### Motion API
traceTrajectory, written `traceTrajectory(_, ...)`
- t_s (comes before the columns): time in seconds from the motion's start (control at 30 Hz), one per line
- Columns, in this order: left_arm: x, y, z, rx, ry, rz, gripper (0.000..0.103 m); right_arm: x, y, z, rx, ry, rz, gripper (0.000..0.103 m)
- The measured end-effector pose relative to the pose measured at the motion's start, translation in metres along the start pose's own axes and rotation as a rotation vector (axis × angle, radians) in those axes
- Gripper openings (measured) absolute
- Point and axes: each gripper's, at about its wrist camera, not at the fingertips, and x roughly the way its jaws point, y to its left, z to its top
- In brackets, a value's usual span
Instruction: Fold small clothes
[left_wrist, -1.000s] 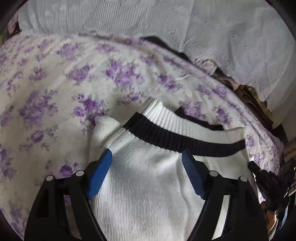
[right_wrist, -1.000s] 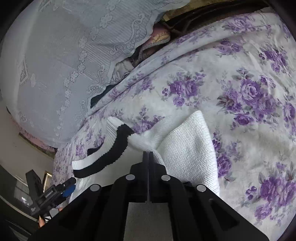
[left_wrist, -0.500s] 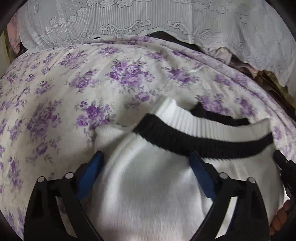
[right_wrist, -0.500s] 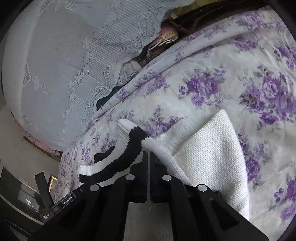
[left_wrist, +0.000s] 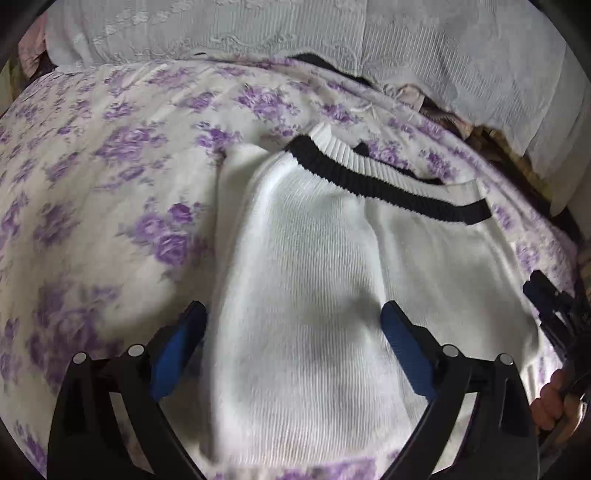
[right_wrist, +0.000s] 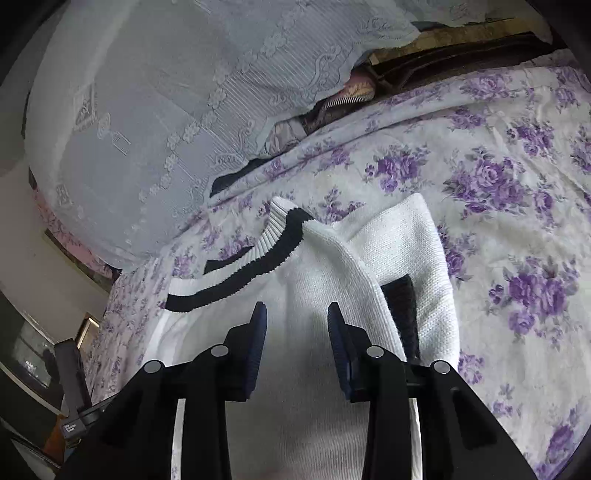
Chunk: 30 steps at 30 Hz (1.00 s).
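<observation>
A white knitted sweater with a ribbed white-and-black striped band (left_wrist: 384, 184) lies on a cream bedsheet printed with purple roses (left_wrist: 110, 192); the knit shows fine ribs running lengthwise, and the band is of coarser rib. In the left wrist view a long fold of the fabric runs up the middle between the blue pads of the left gripper (left_wrist: 291, 328), whose jaws have just been opening and now stand spread wide, the pads clear of the cloth on either side. In the right wrist view a flap of looser, pebbled knit (right_wrist: 406, 243) lies turned over beside the smooth body, with a dark ribbed strip (right_wrist: 400, 306) showing at its edge. The right gripper (right_wrist: 295, 317) has just been opening: its dark pads stand parted with sweater fabric between them, not pressed on it. Behind the sheet hangs a pale grey lace-embroidered cloth (right_wrist: 147, 122), draped over a heap; a striped fabric (right_wrist: 343, 99) peeps from beneath it. The right gripper's black frame and a hand (left_wrist: 554, 402) show at the left view's right edge.
</observation>
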Motion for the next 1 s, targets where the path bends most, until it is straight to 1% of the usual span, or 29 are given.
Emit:
traceTrajectory(0.07, -0.012, 0.003, -0.011, 0.01, -0.019, 0.034, 0.093, -0.014, 0.001, -0.011, -0.006, 0.003, 0.013, 0.035)
traceTrajectory(0.1, -0.013, 0.005, -0.017, 0.012, -0.008, 0.053, 0.093, -0.018, 0.001, -0.019, -0.01, 0.017, 0.013, 0.035)
traceTrajectory(0.13, -0.008, 0.009, -0.024, 0.007, 0.024, 0.069, 0.093, -0.019, 0.001, -0.025, -0.012, 0.035, 0.005, 0.035)
traceTrajectory(0.17, -0.002, 0.013, -0.027, -0.004, 0.049, 0.071, 0.095, -0.017, -0.001, -0.032, -0.008, 0.063, -0.005, 0.035)
traceTrajectory(0.23, 0.002, 0.014, -0.027, -0.001, 0.052, 0.076, 0.097, -0.008, -0.009, -0.041, 0.015, 0.115, -0.03, 0.033)
traceTrajectory(0.27, 0.001, 0.012, -0.028, 0.008, 0.05, 0.089, 0.097, -0.005, -0.013, -0.043, 0.025, 0.124, -0.024, 0.032)
traceTrajectory(0.3, 0.0, 0.01, -0.029, 0.013, 0.047, 0.101, 0.097, -0.007, -0.015, -0.043, 0.036, 0.114, -0.021, 0.028)
traceTrajectory(0.37, -0.01, 0.009, -0.032, 0.006, 0.031, 0.116, 0.096, -0.019, -0.016, -0.042, 0.054, 0.087, -0.013, 0.027)
traceTrajectory(0.4, -0.019, 0.009, -0.035, -0.001, 0.019, 0.096, 0.096, -0.028, -0.015, -0.043, 0.046, 0.062, -0.004, 0.031)
traceTrajectory(0.47, -0.035, 0.007, -0.039, -0.014, 0.002, 0.036, 0.096, -0.039, -0.016, -0.048, 0.05, 0.041, -0.009, 0.034)
traceTrajectory(0.57, -0.049, -0.008, -0.037, 0.006, -0.02, 0.004, 0.096, -0.049, -0.028, -0.052, 0.102, 0.029, -0.009, 0.034)
traceTrajectory(0.63, -0.051, -0.021, -0.034, 0.031, -0.024, -0.016, 0.096, -0.057, -0.033, -0.052, 0.126, 0.003, -0.01, 0.034)
traceTrajectory(0.73, -0.044, -0.042, -0.028, 0.061, -0.013, -0.026, 0.096, -0.074, -0.039, -0.052, 0.135, -0.065, -0.033, 0.036)
traceTrajectory(0.77, -0.039, -0.047, -0.026, 0.066, -0.009, -0.028, 0.096, -0.079, -0.042, -0.05, 0.142, -0.082, -0.039, 0.04)
traceTrajectory(0.8, -0.034, -0.053, -0.025, 0.07, -0.005, -0.028, 0.096, -0.079, -0.045, -0.05, 0.15, -0.082, -0.04, 0.045)
traceTrajectory(0.87, -0.018, -0.06, -0.024, 0.076, 0.012, -0.014, 0.096, -0.075, -0.053, -0.05, 0.184, -0.067, -0.031, 0.048)
traceTrajectory(0.93, 0.005, -0.066, -0.029, 0.108, 0.038, 0.043, 0.096, -0.066, -0.061, -0.052, 0.212, -0.034, -0.025, 0.049)
traceTrajectory(0.97, 0.012, -0.068, -0.034, 0.134, 0.042, 0.068, 0.099, -0.062, -0.063, -0.052, 0.222, -0.018, -0.02, 0.05)
traceTrajectory(1.0, 0.013, -0.072, -0.039, 0.166, 0.02, 0.095, 0.099, -0.059, -0.065, -0.052, 0.231, -0.008, -0.011, 0.05)
